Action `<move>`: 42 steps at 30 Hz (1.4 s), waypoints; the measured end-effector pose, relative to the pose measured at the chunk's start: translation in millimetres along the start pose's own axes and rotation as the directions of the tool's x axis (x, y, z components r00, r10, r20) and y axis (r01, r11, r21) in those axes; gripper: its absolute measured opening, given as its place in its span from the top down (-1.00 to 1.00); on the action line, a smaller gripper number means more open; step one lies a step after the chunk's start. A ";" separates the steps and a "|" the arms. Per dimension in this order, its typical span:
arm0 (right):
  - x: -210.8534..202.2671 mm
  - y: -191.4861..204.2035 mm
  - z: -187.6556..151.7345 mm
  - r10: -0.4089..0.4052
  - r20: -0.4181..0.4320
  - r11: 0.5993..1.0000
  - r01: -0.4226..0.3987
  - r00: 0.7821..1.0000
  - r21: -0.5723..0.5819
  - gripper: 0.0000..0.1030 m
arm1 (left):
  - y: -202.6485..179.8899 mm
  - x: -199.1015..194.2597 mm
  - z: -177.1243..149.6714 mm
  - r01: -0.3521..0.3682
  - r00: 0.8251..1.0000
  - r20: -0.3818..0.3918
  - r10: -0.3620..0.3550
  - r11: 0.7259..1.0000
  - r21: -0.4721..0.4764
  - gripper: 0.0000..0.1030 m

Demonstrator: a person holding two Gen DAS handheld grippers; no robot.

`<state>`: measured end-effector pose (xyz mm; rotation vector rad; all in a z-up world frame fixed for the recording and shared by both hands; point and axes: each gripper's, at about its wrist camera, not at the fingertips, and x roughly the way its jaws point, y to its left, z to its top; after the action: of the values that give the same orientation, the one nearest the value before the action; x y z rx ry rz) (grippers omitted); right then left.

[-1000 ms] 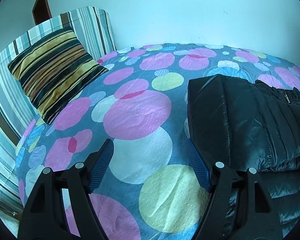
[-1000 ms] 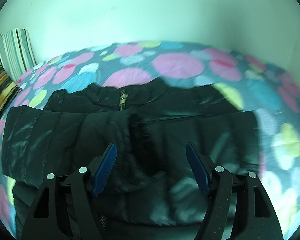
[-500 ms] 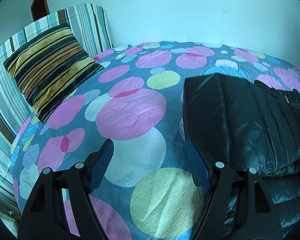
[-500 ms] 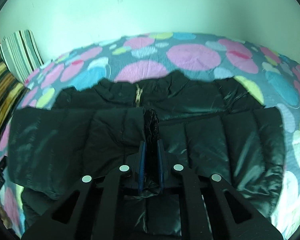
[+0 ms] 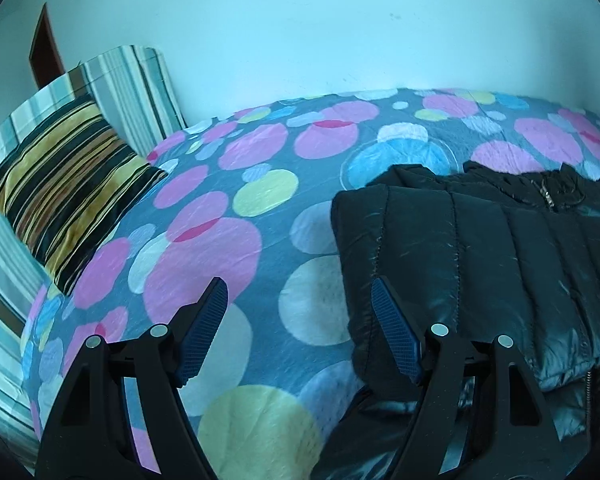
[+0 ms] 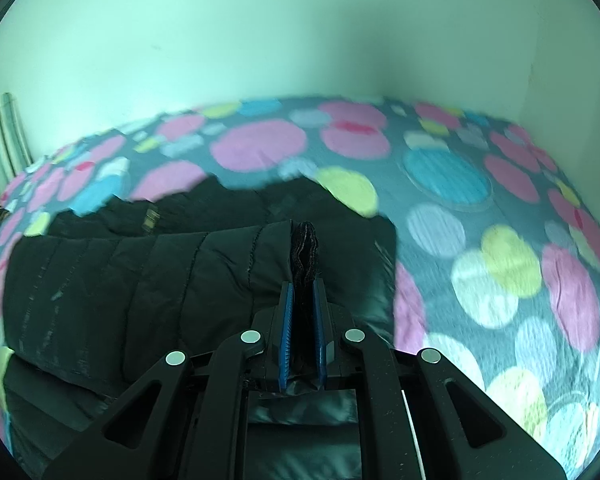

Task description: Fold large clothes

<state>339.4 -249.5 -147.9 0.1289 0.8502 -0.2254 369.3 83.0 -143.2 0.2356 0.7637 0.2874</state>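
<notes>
A black quilted puffer jacket [image 5: 480, 264] lies on a bed with a dotted cover [image 5: 220, 248], one sleeve folded across its body. In the left wrist view my left gripper [image 5: 300, 300] stands open just left of the jacket's folded edge, nothing between its blue pads, its right finger [image 5: 394, 336] close to that edge. In the right wrist view my right gripper [image 6: 302, 284] is shut on a knit cuff [image 6: 305, 252] of the jacket [image 6: 140, 280], which sticks up between the pads. The jacket's collar and zip [image 6: 152, 216] lie further back.
A striped cushion [image 5: 64, 188] leans on a striped headboard [image 5: 128, 88] at the far left. A wall runs behind the bed, with a corner [image 6: 528, 80] at the right. Bare bedcover [image 6: 500, 240] stretches to the right of the jacket.
My right gripper closed on the cuff and has carried it to the right over the jacket. My left gripper stayed open and drifted along the jacket's left edge.
</notes>
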 end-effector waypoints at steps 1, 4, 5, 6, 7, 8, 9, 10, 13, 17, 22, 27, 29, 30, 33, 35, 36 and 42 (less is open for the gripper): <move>6.2 -5.7 -4.0 0.003 -0.019 1.000 -0.003 1.000 0.008 0.81 | -4.6 4.0 -1.0 -0.009 1.000 -0.005 0.009 1.000 0.017 -0.45; 17.6 -8.8 -12.3 -0.008 -0.038 1.000 0.008 0.999 -0.007 0.81 | -19.7 18.7 -5.0 -0.047 0.998 -0.030 0.049 0.996 0.081 -0.45; 20.5 -8.0 -14.1 -0.014 -0.040 1.000 0.013 0.999 -0.017 0.80 | -22.8 22.1 -7.0 -0.053 0.998 -0.035 0.057 0.994 0.096 -0.45; 23.5 -6.6 -15.5 -0.019 -0.045 0.999 0.018 0.999 -0.027 0.79 | -25.4 25.3 -8.3 -0.059 0.997 -0.040 0.064 0.992 0.108 -0.45; 27.9 -4.7 -16.9 -0.025 -0.054 0.999 0.022 0.998 -0.038 0.78 | -28.0 29.0 -10.2 -0.061 0.996 -0.050 0.068 0.991 0.118 -0.45; 35.0 -3.9 -19.0 -0.027 -0.069 0.998 0.023 0.997 -0.050 0.77 | -29.3 32.0 -11.8 -0.060 0.996 -0.062 0.068 0.991 0.121 -0.45; 38.4 -3.0 -19.9 -0.025 -0.077 0.998 0.021 0.997 -0.052 0.76 | -30.3 35.4 -13.2 -0.056 0.995 -0.074 0.065 0.991 0.123 -0.45; 42.9 -3.0 -21.3 -0.022 -0.088 0.998 0.018 0.996 -0.053 0.73 | -31.2 40.3 -15.1 -0.044 0.994 -0.090 0.055 0.991 0.124 -0.45; 52.0 -2.0 -25.9 -0.017 -0.110 0.997 0.009 0.994 -0.071 0.71 | -30.1 52.7 -19.8 -0.001 0.992 -0.128 0.014 0.995 0.103 -0.46; 55.7 -3.5 -27.3 -0.001 -0.123 0.998 -0.007 0.992 -0.061 0.69 | -23.9 57.7 -20.6 0.041 0.989 -0.144 -0.032 0.997 0.062 -0.47; 51.1 -0.5 -24.3 -0.014 -0.113 0.997 0.005 0.994 -0.073 0.68 | -11.3 35.7 -11.6 0.029 0.993 -0.116 -0.024 0.999 0.043 -0.46; 27.4 0.5 -17.3 -0.045 -0.055 0.996 0.040 0.997 -0.073 0.57 | -1.2 6.2 3.1 0.016 0.999 -0.050 -0.015 1.000 0.010 -0.46; 14.5 0.6 -12.2 -0.037 -0.019 0.998 0.036 0.999 -0.051 0.50 | -1.8 -4.2 12.0 0.018 1.000 -0.018 -0.018 1.000 -0.003 -0.46; 7.4 3.0 -8.9 -0.029 0.001 0.998 0.029 1.000 -0.047 0.49 | -4.5 -8.8 17.0 0.033 0.999 -0.002 -0.033 0.999 -0.008 -0.46; -1.1 17.4 -1.0 0.034 0.020 0.998 -0.033 0.999 -0.046 0.48 | -22.4 -12.3 24.8 0.070 0.997 0.008 -0.070 0.998 0.007 -0.46; 6.0 31.9 1.5 0.081 -0.007 0.995 -0.082 0.997 -0.057 0.48 | -36.3 -11.4 23.8 0.087 0.996 0.004 -0.087 0.996 0.028 -0.46; 9.9 39.2 1.6 0.093 -0.016 0.993 -0.094 0.996 -0.068 0.48 | -43.8 -10.7 22.4 0.092 0.996 0.002 -0.092 0.995 0.038 -0.46; 36.4 72.4 -7.4 0.097 -0.065 0.987 -0.105 0.993 -0.120 0.48 | -81.5 12.5 5.8 0.103 0.993 -0.071 -0.096 0.990 0.099 -0.46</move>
<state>375.2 -183.2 -178.6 0.0631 0.9110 -0.0740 395.8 10.4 -172.6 0.2853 0.8537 0.1618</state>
